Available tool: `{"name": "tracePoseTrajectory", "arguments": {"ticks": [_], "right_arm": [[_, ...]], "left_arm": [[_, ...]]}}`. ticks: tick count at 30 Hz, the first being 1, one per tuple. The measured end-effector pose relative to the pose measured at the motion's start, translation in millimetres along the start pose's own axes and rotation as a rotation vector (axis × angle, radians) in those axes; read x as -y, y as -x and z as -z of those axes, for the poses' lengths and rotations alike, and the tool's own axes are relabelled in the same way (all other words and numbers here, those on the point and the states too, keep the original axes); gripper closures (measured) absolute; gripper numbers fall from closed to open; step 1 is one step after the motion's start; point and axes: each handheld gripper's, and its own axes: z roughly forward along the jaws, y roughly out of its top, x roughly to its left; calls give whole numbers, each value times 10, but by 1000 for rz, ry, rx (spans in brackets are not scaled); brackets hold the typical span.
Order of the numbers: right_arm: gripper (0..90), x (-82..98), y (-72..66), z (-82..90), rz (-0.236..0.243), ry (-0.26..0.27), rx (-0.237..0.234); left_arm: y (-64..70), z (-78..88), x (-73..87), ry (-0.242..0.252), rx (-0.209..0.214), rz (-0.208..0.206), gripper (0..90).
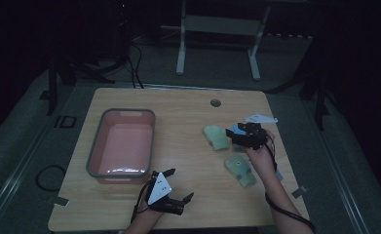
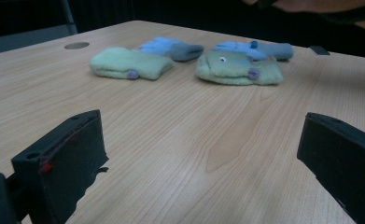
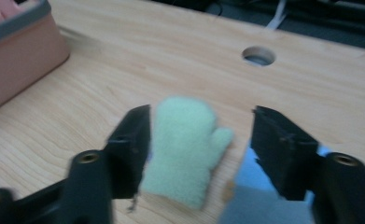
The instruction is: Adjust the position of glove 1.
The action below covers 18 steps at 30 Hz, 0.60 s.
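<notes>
The right hand-held gripper hangs open over a pale green mitten lying flat on the table, one jaw at each side of it and a blue mitten just beside. To pick it cleanly, I would lower until the jaws straddle the green fabric alone, keep the blue one out, then close and carry it to the pink bin. The left hand-held gripper waits open near the table's front edge
</notes>
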Motion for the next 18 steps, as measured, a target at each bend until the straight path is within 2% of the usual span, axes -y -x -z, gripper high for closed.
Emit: {"name": "tracePoseTrajectory", "arguments": {"ticks": [1, 2, 3, 5, 7, 9, 11, 13, 15, 18], "right_arm": [[402, 0, 0, 0, 0, 0, 0], [420, 38, -7, -110, 16, -21, -5], [420, 38, -7, -110, 16, -21, -5], [441, 68, -15, -208, 20, -43, -33], [500, 92, -31, -330, 57, -73, -29], [511, 98, -34, -407, 78, -89, -37], [529, 99, -49, -504, 113, -134, -35], [544, 105, -62, -588, 143, -145, -24], [593, 99, -54, -661, 125, -163, -32], [590, 91, -38, -762, 100, -178, -49]], "left_arm": [[0, 0, 0, 0, 0, 0, 12], [1, 1, 0, 0, 5, 0, 12], [1, 1, 0, 0, 5, 0, 12], [-2, 2, 1, 1, 8, 2, 12], [-5, 3, 1, 2, 9, 5, 12], [-3, 3, 1, 2, 8, 3, 12], [2, 4, 2, 3, 7, 0, 12], [5, 5, 2, 1, 7, -1, 12], [0, 6, 2, 2, 8, 3, 11], [-1, 7, 3, 4, 11, 4, 11]]}}
